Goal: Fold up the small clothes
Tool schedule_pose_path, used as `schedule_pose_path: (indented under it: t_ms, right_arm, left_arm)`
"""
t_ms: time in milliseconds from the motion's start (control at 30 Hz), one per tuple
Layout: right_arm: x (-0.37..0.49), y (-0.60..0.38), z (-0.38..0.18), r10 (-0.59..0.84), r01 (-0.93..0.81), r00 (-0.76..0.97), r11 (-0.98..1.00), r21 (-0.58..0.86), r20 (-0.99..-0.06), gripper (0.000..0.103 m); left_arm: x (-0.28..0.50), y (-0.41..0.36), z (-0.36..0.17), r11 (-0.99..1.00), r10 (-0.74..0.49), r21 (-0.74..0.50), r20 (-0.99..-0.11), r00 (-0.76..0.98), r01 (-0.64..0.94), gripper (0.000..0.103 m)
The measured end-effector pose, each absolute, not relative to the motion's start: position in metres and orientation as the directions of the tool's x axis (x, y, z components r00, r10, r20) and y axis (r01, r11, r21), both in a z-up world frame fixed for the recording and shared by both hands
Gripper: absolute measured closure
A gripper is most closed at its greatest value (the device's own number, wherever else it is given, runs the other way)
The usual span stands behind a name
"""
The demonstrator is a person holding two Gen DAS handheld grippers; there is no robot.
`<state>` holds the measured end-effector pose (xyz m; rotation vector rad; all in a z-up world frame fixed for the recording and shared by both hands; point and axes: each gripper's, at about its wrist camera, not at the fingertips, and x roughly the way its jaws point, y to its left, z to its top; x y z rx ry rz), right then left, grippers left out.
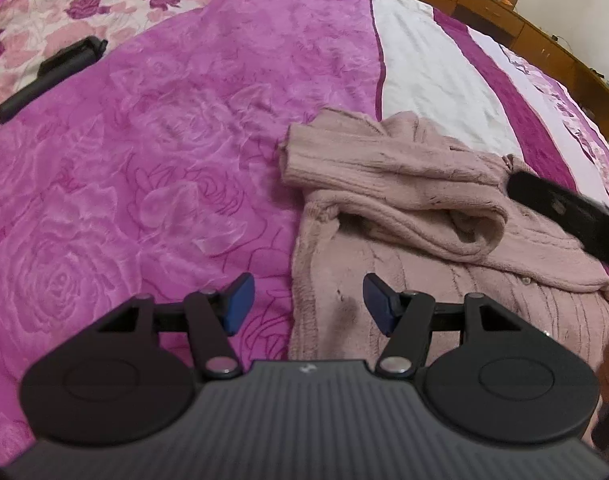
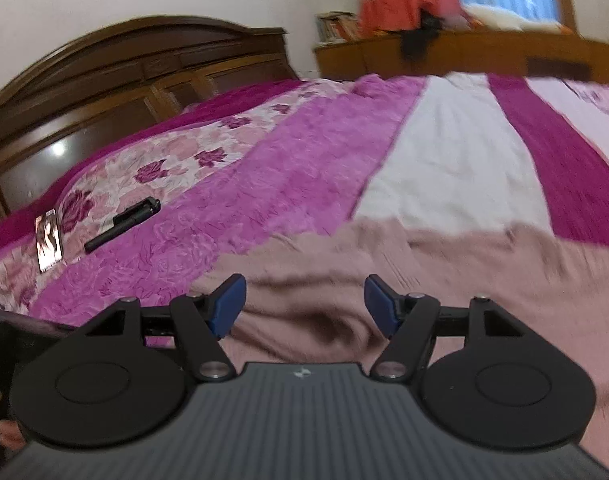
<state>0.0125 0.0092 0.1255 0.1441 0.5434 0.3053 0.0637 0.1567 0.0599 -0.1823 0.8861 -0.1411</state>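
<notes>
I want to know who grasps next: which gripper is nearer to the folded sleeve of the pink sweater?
Right, probably. The right gripper hovers open directly over the pink sweater beside its folded sleeve. The left gripper is open at the sweater's lower edge.
</notes>
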Motion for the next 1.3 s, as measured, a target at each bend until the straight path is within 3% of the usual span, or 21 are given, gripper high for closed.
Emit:
schedule_pose_path:
  t_ms: [200,467,500,567,633,733,967,1067,1133,1267,1300]
  right_arm:
    - [0.059,0.036,0.114,0.385,-0.315,0.755,0.923,0.22,-0.53,0.032]
    - [0.089,0.057,0.072,0.328,-0.291,0.706,0.942,0.165,-0.628,0.035]
    - [0.09,0.06,0.068,0.31,-0.29,0.707,0.947,0.139,-0.636,0.04]
    - [0.088,0.063,0.061,0.264,-0.287,0.718,0.955,0.072,-0.644,0.059]
    - [0.087,0.065,0.059,0.225,-0.278,0.736,0.96,0.017,-0.638,0.088]
    - [0.084,0.055,0.071,0.256,-0.269,0.762,0.961,0.069,-0.594,0.099]
    - [0.061,0.019,0.124,0.233,-0.204,0.874,0.973,0.111,-0.426,0.1]
    - [0.066,0.007,0.13,0.331,-0.266,0.82,0.943,0.2,-0.467,0.099]
    - [0.067,0.015,0.127,0.321,-0.269,0.806,0.947,0.174,-0.498,0.096]
    - [0.064,0.044,0.112,0.294,-0.29,0.787,0.952,0.095,-0.542,0.075]
    - [0.064,0.051,0.108,0.305,-0.302,0.778,0.948,0.098,-0.549,0.065]
  left_arm:
    - [0.064,0.155,0.054,0.975,-0.202,-0.214,-0.761,0.617,0.056,0.041]
    - [0.067,0.157,0.05,0.974,-0.206,-0.221,-0.763,0.612,0.052,0.041]
    - [0.067,0.157,0.05,0.974,-0.206,-0.221,-0.763,0.612,0.052,0.041]
    - [0.067,0.156,0.051,0.974,-0.204,-0.219,-0.763,0.613,0.052,0.041]
    - [0.068,0.156,0.051,0.975,-0.202,-0.218,-0.763,0.615,0.05,0.041]
    - [0.069,0.155,0.053,0.974,-0.204,-0.219,-0.76,0.618,0.052,0.041]
    - [0.073,0.152,0.054,0.975,-0.203,-0.215,-0.757,0.621,0.058,0.041]
    - [0.074,0.153,0.054,0.977,-0.194,-0.21,-0.757,0.624,0.05,0.041]
    - [0.074,0.156,0.056,0.976,-0.194,-0.212,-0.755,0.627,0.047,0.041]
    - [0.073,0.169,0.059,0.98,-0.175,-0.196,-0.757,0.63,0.037,0.041]
    - [0.073,0.173,0.059,0.981,-0.169,-0.192,-0.757,0.631,0.032,0.041]
